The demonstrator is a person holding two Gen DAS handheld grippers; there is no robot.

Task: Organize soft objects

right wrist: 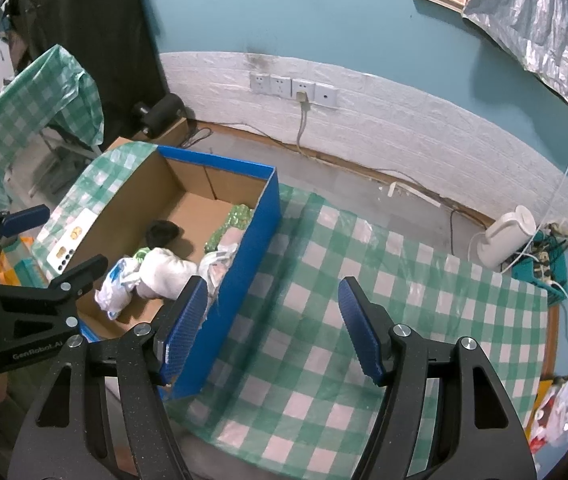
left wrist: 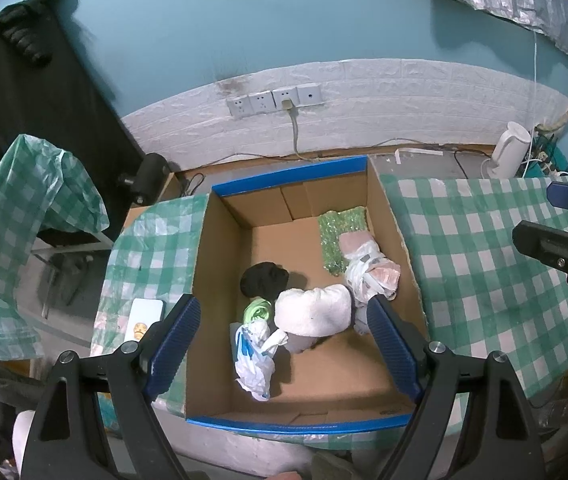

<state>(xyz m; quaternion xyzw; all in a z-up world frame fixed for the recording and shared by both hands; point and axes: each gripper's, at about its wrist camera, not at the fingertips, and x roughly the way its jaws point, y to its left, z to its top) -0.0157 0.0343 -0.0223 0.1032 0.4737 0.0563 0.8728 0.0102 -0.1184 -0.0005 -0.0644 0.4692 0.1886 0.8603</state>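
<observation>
Cardboard box [left wrist: 219,256] with blue outer walls sits open-topped on the table, on a green-and-white checked tablecloth [left wrist: 484,256]. Soft objects are gathered inside, mostly toward the near and right part of the floor. White rolled towel [left wrist: 314,311] lies at centre, long axis running left to right across the box, plump and slightly creased. Black cloth bundle [left wrist: 263,278] just behind it; small green fabric piece [left wrist: 259,310] touches the towel's left end. Crumpled white-and-blue plastic bag [left wrist: 255,354] lies in front of the green piece. Pink item wrapped in clear plastic [left wrist: 368,266] lies along the right wall, partly on a green bubble-wrap sheet [left wrist: 340,236]. Left gripper [left wrist: 279,344] hovers over the box, jaws wide, nothing between. Right gripper [right wrist: 273,326] hangs over the tablecloth beside the box, jaws wide, empty. White phone [left wrist: 145,317] rests left of the box.
</observation>
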